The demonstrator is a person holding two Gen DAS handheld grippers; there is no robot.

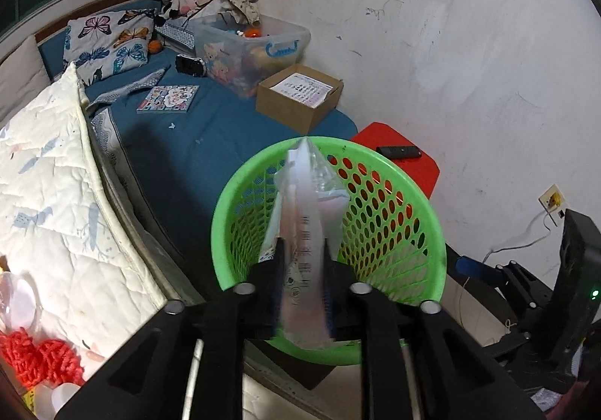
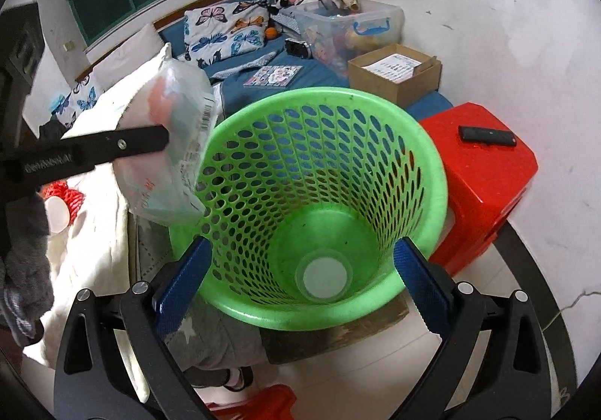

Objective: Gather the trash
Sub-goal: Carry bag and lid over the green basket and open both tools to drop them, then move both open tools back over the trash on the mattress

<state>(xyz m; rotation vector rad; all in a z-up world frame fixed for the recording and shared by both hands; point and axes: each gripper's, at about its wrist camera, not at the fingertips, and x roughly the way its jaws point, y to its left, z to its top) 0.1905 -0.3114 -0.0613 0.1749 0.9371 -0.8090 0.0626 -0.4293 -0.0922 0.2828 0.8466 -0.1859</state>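
Left gripper [image 1: 302,262] clamps a plastic wrapper [image 1: 306,217], held at the rim of the green basket [image 2: 424,172]. Right gripper [image 2: 302,269] spread wide, holding nothing, above the basket; a round lid [image 2: 325,279] lies at the bottom.

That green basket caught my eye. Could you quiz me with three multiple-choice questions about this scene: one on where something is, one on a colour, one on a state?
1. Where does the black remote lie?
A. on the red stool
B. in the cardboard box
C. in the basket

2. What colour are the pads on the right gripper's fingers?
A. yellow
B. blue
C. white

3. How does the left gripper stand?
A. open, holding nothing
B. shut on the basket rim
C. shut on the plastic wrapper

Answers:
1 A: the remote rests on the red stool, beside the green basket.
2 B: both pads show blue.
3 C: the plastic wrapper sits pinched between its fingers.
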